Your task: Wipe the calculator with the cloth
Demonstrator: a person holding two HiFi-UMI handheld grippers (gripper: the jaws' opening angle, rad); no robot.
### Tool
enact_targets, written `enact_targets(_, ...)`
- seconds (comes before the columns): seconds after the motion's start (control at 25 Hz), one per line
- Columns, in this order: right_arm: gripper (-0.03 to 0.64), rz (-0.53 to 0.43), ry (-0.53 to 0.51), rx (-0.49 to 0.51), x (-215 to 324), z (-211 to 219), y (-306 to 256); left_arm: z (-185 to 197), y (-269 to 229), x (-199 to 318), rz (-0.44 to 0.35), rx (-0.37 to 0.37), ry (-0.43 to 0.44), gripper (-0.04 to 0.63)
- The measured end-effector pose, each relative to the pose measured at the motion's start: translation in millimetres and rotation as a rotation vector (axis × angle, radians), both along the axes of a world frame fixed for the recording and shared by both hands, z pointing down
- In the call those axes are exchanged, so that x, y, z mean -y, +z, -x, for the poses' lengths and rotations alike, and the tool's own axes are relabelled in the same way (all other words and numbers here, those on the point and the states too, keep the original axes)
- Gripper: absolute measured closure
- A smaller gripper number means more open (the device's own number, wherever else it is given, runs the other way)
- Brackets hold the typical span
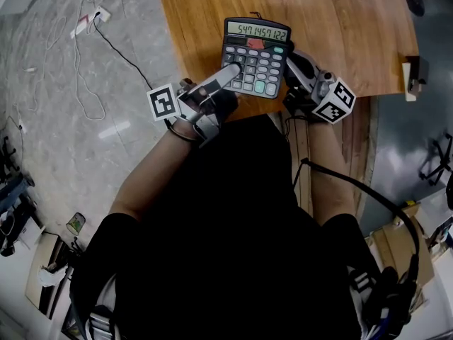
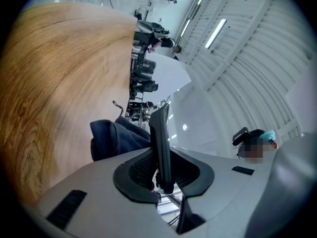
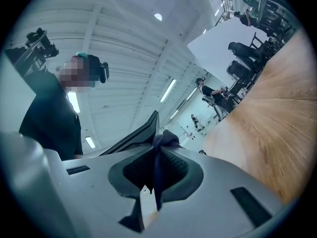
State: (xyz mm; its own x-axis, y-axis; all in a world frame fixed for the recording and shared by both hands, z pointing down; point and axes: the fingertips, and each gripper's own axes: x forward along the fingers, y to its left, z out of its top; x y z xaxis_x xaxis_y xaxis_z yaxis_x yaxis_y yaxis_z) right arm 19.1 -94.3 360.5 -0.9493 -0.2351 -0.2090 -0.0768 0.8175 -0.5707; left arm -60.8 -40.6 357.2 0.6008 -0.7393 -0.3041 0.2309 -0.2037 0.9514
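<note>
A dark calculator with a lit display is held over the near edge of the wooden table. My left gripper is shut on its lower left part. In the left gripper view the calculator shows edge-on as a thin dark slab clamped between the jaws, with the dark blue cloth just behind it to the left. My right gripper is at the calculator's right side. In the right gripper view its jaws are shut on a fold of the cloth, next to the calculator's edge.
The table's near edge runs just under the calculator. On the grey floor to the left lie cables and a white power strip. Cardboard boxes stand at the lower right. A small bracket sits at the table's right edge.
</note>
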Motion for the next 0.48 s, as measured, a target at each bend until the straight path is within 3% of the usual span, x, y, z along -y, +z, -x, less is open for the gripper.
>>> enact_targets(0.28,0.580,-0.007,-0.147,-0.028,-52,-6,5,3,-3,1,-0.013,0.030,-0.059,0.523)
enact_targets(0.48,0.580,-0.002,-0.238,-0.023,-74,12,7,2,-5,1,-0.014,0.007,-0.049,0.523)
